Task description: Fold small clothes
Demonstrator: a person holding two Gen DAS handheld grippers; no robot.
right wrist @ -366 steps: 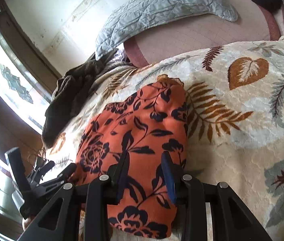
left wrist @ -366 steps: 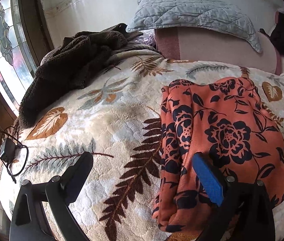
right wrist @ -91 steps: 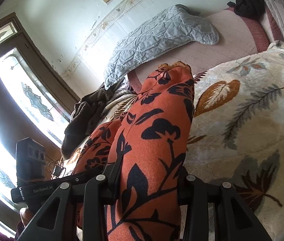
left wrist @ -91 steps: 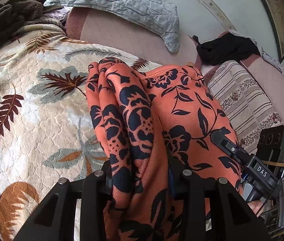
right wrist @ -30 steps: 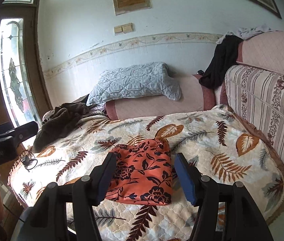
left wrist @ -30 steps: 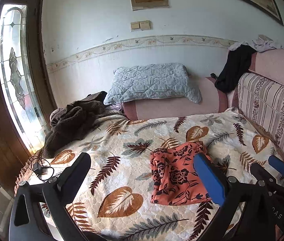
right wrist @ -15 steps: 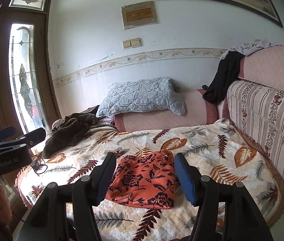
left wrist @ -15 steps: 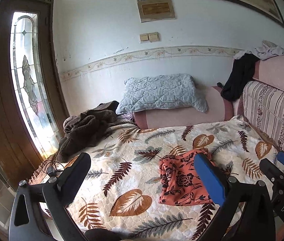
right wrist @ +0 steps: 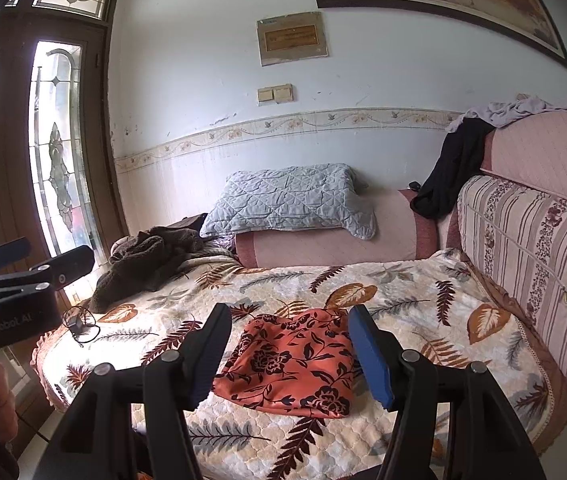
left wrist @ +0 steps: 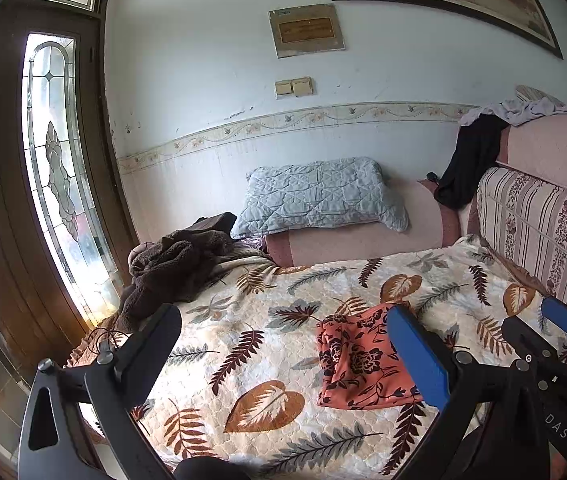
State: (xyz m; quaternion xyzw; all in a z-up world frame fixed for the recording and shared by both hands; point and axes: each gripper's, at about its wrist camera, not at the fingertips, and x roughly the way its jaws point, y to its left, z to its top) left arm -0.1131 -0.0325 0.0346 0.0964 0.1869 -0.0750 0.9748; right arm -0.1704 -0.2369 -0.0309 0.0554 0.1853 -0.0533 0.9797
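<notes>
The orange garment with black flowers (left wrist: 357, 364) lies folded in a flat rectangle on the leaf-patterned bedspread (left wrist: 243, 320); it also shows in the right wrist view (right wrist: 295, 362). My left gripper (left wrist: 287, 356) is open and empty, held well back from the bed. My right gripper (right wrist: 289, 356) is open and empty, also held back and above the bed's near edge. Neither touches the garment. The right gripper's tip (left wrist: 563, 322) shows at the right of the left wrist view, and the left gripper (right wrist: 23, 276) at the left of the right wrist view.
A brown fleece garment (left wrist: 175, 268) is heaped at the bed's far left by the glazed door (left wrist: 55, 184). A grey quilted pillow (left wrist: 319, 196) rests on a pink bolster. A striped sofa back (right wrist: 531, 248) runs along the right, with black clothing (right wrist: 451, 172) draped over it. A charger cable (right wrist: 81, 326) lies at the left edge.
Both grippers have let go of the garment and pulled back and up from the bed. The folded garment stays flat on the bedspread and looks smaller now.
</notes>
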